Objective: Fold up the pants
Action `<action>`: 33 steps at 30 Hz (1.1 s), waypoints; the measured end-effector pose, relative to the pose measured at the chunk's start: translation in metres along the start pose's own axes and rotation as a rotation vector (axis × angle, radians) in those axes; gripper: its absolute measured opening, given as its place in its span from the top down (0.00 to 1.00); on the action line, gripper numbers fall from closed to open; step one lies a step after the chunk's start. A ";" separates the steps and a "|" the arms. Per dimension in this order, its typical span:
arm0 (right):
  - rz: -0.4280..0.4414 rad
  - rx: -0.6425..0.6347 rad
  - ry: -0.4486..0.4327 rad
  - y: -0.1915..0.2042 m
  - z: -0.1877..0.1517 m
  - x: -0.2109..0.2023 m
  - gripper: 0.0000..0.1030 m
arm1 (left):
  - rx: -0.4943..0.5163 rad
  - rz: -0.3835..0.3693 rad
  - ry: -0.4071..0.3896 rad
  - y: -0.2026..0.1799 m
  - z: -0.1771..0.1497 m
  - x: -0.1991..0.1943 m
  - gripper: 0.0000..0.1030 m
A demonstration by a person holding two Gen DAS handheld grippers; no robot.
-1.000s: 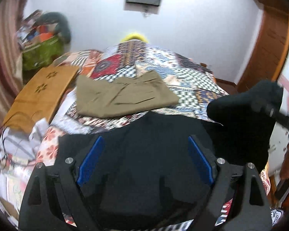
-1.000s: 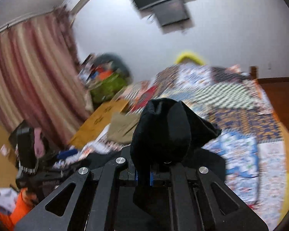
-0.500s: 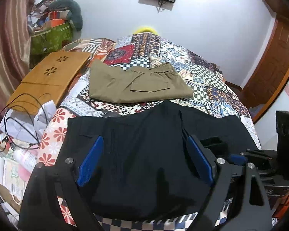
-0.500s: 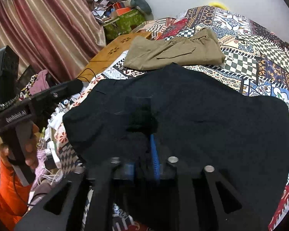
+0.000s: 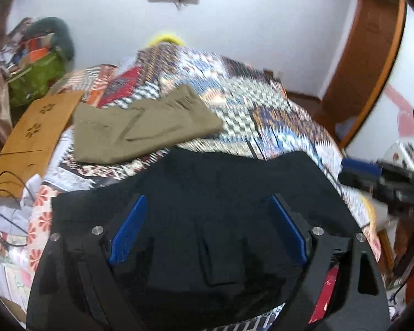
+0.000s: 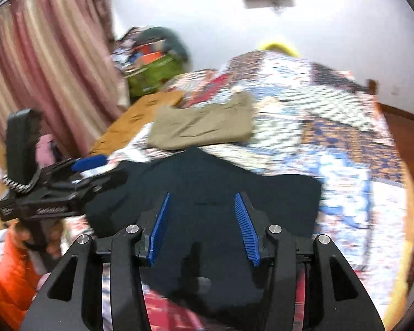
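A bed (image 5: pixel 262 115) with a patterned quilt is seen. The black pants (image 5: pixel 207 193) are spread at its near edge. The left gripper (image 5: pixel 207 218) is held wide open, empty. The right gripper (image 6: pixel 201 215) is opening, nothing pinched. An edge should be gripped evenly, probably, and folded flat.

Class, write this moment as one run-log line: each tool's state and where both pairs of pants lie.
left tool: open | right tool: opening, empty | black pants: on quilt | khaki pants: folded, beyond
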State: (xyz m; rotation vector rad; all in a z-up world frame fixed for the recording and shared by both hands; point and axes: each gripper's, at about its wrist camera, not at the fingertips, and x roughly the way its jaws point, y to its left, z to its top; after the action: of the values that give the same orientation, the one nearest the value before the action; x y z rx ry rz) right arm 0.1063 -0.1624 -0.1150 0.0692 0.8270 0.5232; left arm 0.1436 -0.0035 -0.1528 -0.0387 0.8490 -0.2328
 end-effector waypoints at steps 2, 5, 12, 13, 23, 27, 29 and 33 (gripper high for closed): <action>-0.065 0.008 0.017 -0.015 -0.007 0.004 0.57 | 0.030 -0.006 0.049 -0.010 -0.007 0.017 0.13; -0.098 0.049 0.082 -0.036 -0.023 0.019 0.57 | 0.054 -0.018 0.119 -0.019 -0.021 0.037 0.13; -0.057 0.124 0.164 -0.054 -0.073 0.024 0.57 | 0.023 -0.036 0.162 -0.017 -0.052 0.051 0.12; -0.049 0.134 0.164 -0.055 -0.075 0.020 0.57 | 0.022 -0.043 0.161 -0.015 -0.053 0.049 0.12; -0.082 0.128 0.163 -0.055 -0.090 0.002 0.56 | 0.029 -0.035 0.152 -0.014 -0.059 0.036 0.12; -0.101 0.110 0.167 -0.054 -0.089 -0.001 0.55 | 0.026 0.000 0.136 -0.008 -0.059 0.027 0.12; -0.114 0.087 0.171 -0.052 -0.085 -0.004 0.55 | 0.026 0.045 0.112 -0.003 -0.056 0.016 0.13; -0.130 0.055 0.129 -0.048 -0.070 -0.014 0.55 | -0.015 0.113 0.053 0.021 -0.051 -0.007 0.13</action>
State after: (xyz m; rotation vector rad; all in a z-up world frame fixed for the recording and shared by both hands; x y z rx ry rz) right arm 0.0688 -0.2207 -0.1659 0.0318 0.9654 0.3858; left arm 0.1053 0.0219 -0.1838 0.0017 0.9030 -0.1224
